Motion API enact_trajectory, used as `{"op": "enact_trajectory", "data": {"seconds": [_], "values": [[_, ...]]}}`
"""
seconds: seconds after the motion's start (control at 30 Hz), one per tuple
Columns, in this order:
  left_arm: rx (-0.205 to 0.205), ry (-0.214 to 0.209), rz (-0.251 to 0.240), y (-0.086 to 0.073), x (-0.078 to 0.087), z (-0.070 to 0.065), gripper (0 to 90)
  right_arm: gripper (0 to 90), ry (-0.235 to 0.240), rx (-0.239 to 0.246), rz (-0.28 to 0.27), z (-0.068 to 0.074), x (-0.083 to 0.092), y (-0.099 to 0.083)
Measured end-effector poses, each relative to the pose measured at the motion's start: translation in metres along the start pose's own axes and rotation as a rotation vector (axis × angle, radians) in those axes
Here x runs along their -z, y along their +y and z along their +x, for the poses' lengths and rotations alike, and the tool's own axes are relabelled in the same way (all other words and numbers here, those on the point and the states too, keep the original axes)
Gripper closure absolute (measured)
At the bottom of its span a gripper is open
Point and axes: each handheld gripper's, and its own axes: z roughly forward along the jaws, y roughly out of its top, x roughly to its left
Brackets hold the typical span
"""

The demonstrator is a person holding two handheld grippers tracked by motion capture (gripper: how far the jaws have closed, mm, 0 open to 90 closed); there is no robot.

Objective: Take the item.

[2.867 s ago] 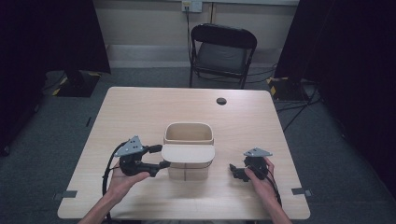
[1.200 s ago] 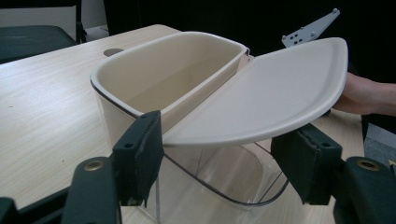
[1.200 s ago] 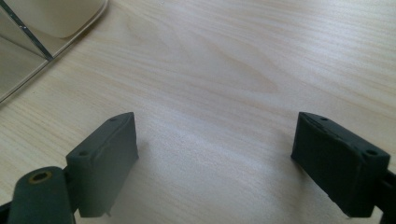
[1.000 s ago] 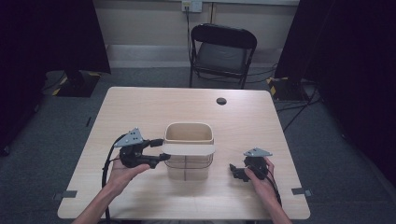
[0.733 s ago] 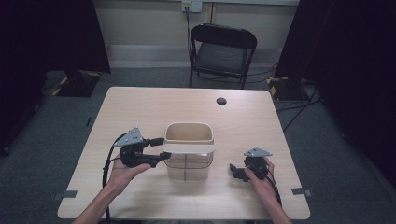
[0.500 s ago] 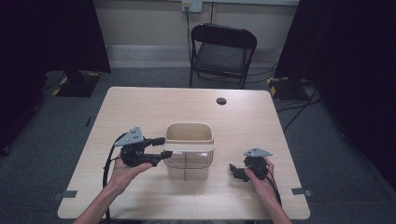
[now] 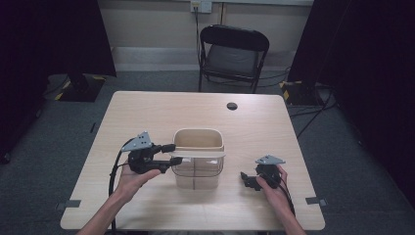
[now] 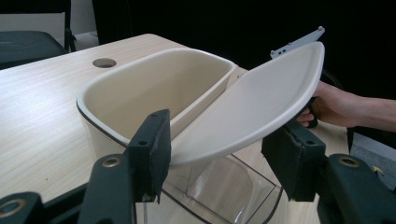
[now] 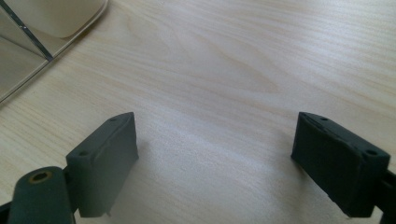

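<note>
Jaws on our left gripper (image 7: 172, 153) have just been closing around the cream lid (image 8: 252, 112), not yet pressing it. On the wooden surface (image 7: 147, 112) the lidded bin (image 7: 198, 159) stands centre; our right gripper (image 7: 247, 180) rests near right, jaws wide, holding nothing.

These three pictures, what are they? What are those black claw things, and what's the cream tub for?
A person sits at a wooden table with a black pinching tool in each hand. One picture looks down from above; the other two come from small cameras on the tools. The left gripper has been closing its jaws around the tub's flap lid, which hangs between the pads, not yet squeezed. The tub is cream on top and see-through below. The right gripper rests open on the table, holding nothing. A small round hole lies farther back.
</note>
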Motion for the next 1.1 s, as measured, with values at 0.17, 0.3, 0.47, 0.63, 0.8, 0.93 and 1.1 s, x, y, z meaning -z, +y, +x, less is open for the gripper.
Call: {"op": "enact_trajectory", "data": {"seconds": [0.17,0.3,0.47,0.63,0.8,0.93,1.1], "values": [[0.018,-0.016,0.003,0.003,0.000,0.003,44.3,13.5,0.000,0.000,0.000,0.000,0.000,0.000],[0.022,-0.019,0.008,0.003,0.000,0.004,44.9,13.5,0.000,0.000,0.000,0.000,0.000,0.000],[0.022,-0.017,0.008,0.004,-0.001,0.005,45.8,13.5,0.000,0.000,0.000,0.000,0.000,0.000],[0.034,-0.020,0.002,0.005,-0.001,0.006,46.8,13.5,0.000,0.000,0.000,0.000,0.000,0.000],[0.029,-0.027,0.006,0.009,-0.004,0.005,48.4,13.5,0.000,0.000,0.000,0.000,0.000,0.000],[0.026,-0.026,0.005,0.011,-0.004,0.006,49.5,13.5,0.000,0.000,0.000,0.000,0.000,0.000],[0.027,-0.026,0.011,0.014,-0.005,0.007,50.9,13.5,-0.002,0.000,0.001,0.000,0.000,0.000]]}}
